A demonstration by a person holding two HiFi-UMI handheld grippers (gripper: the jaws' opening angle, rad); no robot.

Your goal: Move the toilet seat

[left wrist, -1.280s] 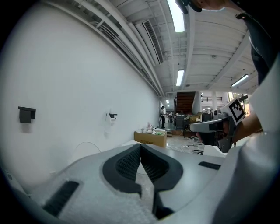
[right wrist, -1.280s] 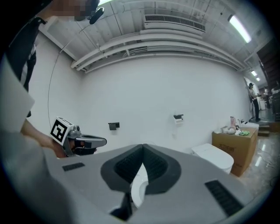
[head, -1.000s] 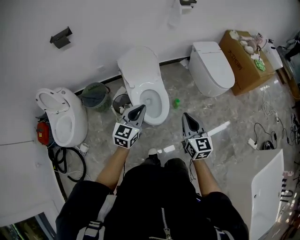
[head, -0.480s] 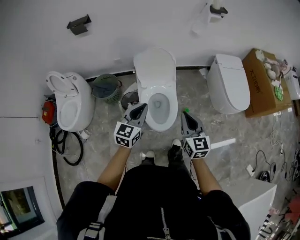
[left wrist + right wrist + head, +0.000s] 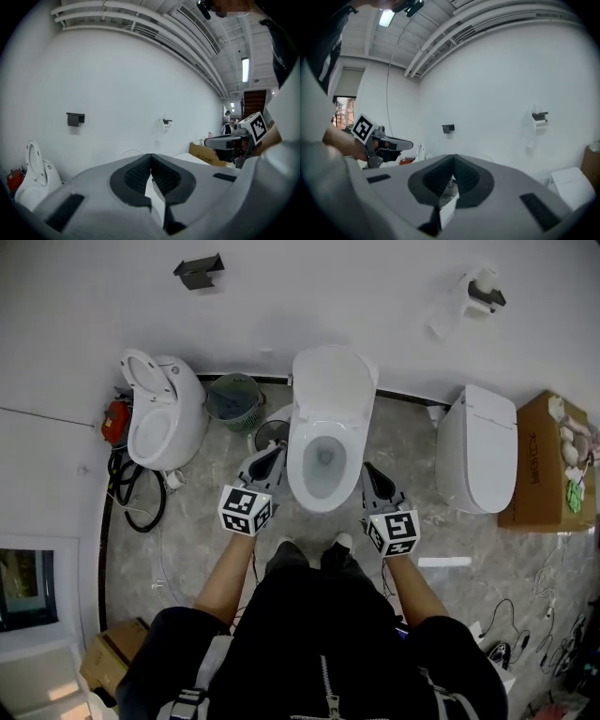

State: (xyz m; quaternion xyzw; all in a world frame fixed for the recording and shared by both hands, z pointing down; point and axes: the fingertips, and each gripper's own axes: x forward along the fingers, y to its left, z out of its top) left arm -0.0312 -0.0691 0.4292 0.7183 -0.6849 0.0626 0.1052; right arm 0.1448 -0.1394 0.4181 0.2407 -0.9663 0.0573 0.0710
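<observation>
A white ceramic toilet with its lid raised (image 5: 161,423) stands at the left on the grey marbled floor (image 5: 192,545). A green ribbed waste basket (image 5: 234,399) is just beside it, and a small red object (image 5: 114,421) sits on its other side. At the right, a closed white toilet (image 5: 476,451) stands near a brown cardboard box (image 5: 539,474). A black wall bracket (image 5: 199,271) hangs above.

Both arms reach forward. The left gripper (image 5: 266,461) and right gripper (image 5: 372,476) have fingers pressed together, holding nothing.

Bright, even light; claw views bulge, corners dark.
</observation>
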